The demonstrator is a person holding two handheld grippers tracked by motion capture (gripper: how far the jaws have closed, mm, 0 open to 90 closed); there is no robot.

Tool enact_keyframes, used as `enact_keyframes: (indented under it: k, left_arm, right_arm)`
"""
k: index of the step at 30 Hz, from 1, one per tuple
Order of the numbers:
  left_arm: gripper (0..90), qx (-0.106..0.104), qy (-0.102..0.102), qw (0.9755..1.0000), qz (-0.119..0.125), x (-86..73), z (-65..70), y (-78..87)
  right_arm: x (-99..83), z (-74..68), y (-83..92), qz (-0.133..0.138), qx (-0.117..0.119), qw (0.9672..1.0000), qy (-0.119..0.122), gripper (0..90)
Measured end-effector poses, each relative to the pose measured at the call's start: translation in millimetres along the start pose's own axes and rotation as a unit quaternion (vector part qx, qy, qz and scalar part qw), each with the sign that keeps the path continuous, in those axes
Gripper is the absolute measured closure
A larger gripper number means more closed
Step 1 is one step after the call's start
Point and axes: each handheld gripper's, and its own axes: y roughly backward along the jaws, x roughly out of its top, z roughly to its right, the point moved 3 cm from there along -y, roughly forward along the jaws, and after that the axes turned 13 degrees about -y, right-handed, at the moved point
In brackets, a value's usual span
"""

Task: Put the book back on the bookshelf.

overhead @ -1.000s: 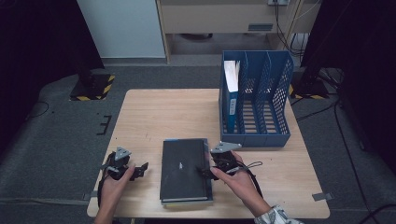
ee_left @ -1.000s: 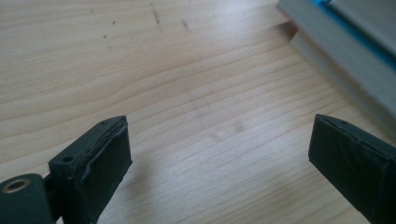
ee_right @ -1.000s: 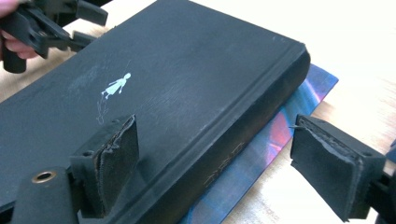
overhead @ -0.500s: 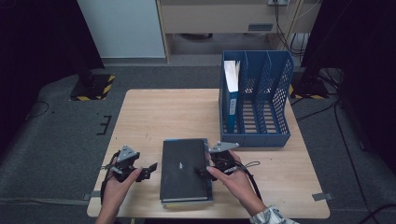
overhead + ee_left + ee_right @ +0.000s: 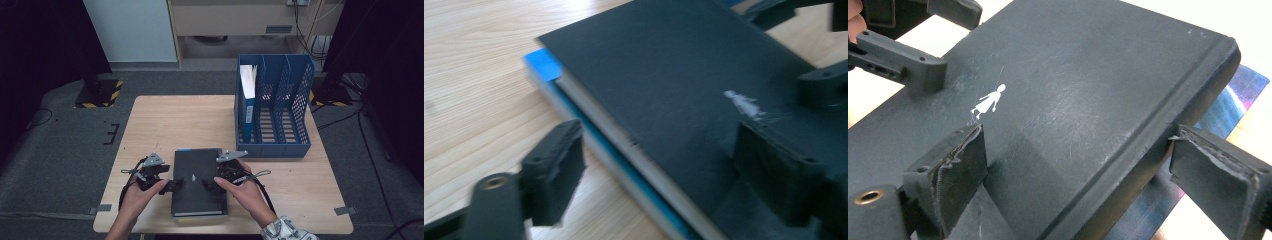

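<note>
The left claw (image 5: 172,186), its jaws lately narrowed yet still spread, is set astride the left edge of the black book (image 5: 197,181) lying on the tabletop (image 5: 165,120), whose right edge is straddled by the spread right claw (image 5: 206,183).

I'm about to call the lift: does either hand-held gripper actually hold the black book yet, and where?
Neither grips yet. The left hand-held gripper, jaws just closing, straddles the black book at its page edge; the right hand-held gripper straddles its spine edge, pads apart.
</note>
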Motion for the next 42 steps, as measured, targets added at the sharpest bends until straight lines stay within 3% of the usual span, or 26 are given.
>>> enact_keyframes:
  k: [6, 14, 19, 26, 32, 42]
  left_arm:
    - [23.7, -0.007, -0.003, 0.9999, -0.013, 5.6, 0.7, -3.8]
    - [24.3, 0.001, -0.039, 0.9988, -0.028, 22.5, -0.3, -16.2]
    - [25.3, -0.007, -0.029, 0.9994, -0.019, 26.0, -3.1, -23.2]
    - [24.9, -0.016, -0.031, 0.9991, -0.023, 33.8, -4.7, -32.0]
    - [21.8, -0.023, -0.007, 0.9996, -0.016, 28.8, -8.6, -31.6]
    - [20.2, -0.045, 0.001, 0.9986, -0.027, 29.3, -3.2, -34.0]
  right_arm:
    - [-0.1, 0.5, -0.1, -0.002, 0.0, 1.0, -0.003, 7.8]
    - [-2.5, 9.4, 4.7, 0.002, 0.002, 0.9999, -0.017, 6.6]
    - [-4.4, 15.2, 7.4, 0.003, 0.002, 0.9996, -0.029, 4.8]
    - [-7.2, 22.2, 12.4, 0.004, 0.0, 0.999, -0.044, 3.8]
    - [-8.5, 24.0, 12.7, 0.002, 0.008, 0.9984, -0.056, 3.8]
    - [-10.0, 29.1, 8.6, -0.001, 0.021, 0.9966, -0.08, 0.9]
